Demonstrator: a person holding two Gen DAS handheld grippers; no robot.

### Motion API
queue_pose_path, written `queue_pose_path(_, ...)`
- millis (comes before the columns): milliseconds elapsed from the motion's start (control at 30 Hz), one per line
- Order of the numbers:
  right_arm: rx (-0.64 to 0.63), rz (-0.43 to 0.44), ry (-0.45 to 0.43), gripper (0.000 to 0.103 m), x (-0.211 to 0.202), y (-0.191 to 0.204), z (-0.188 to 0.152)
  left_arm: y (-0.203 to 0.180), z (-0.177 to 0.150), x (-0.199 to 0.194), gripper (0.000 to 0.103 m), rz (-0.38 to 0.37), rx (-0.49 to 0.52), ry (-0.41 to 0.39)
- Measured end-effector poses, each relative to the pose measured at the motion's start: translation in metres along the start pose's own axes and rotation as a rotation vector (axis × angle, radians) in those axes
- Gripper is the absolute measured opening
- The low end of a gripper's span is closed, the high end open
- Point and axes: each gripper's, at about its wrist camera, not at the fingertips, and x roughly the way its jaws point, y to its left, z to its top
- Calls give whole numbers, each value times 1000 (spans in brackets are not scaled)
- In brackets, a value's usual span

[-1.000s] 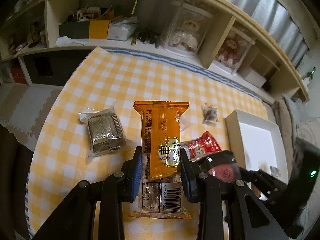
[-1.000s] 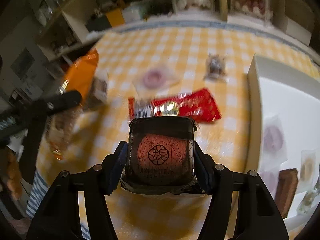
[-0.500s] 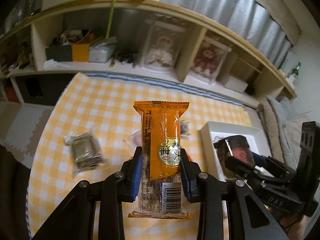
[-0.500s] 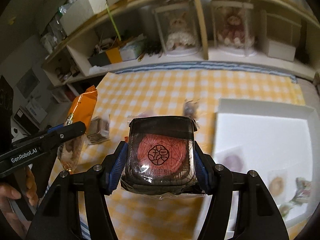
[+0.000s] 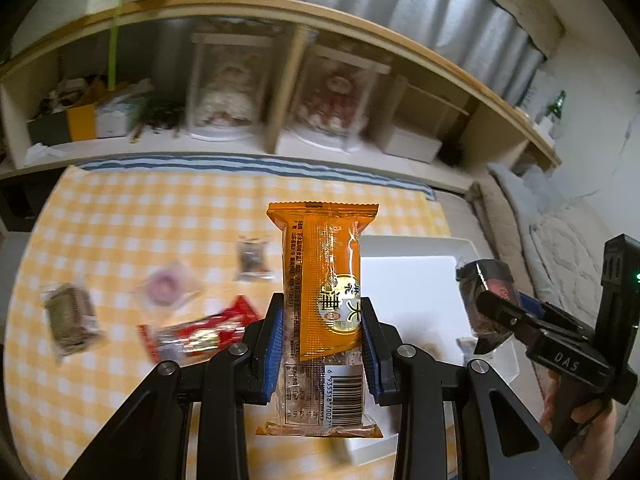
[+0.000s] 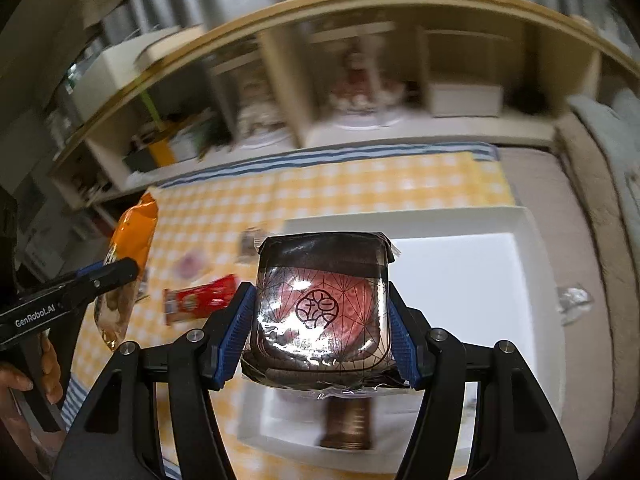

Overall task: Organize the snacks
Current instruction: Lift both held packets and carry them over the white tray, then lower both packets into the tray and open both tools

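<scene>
**Left wrist view: snacks held above a checked cloth**

Left gripper clamps an orange packet; right gripper clamps a dark wrapped cake over the white tray. Loose snacks lie on the yellow checked tablecloth. Wooden shelves stand behind it.

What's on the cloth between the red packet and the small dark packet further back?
Left wrist view: only bare checked cloth separates the red packet from the small dark packet; the pink round snack lies off to the left.
</scene>
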Motion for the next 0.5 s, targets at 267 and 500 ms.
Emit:
queue_pose_path(267, 61, -57, 8, 63, -6, -70, 1, -43, 10, 75, 34, -49, -2, 55)
queue_pose_path(500, 90, -92, 32, 63, 2, -117, 0, -71, 14, 149, 34, -89, -38, 116)
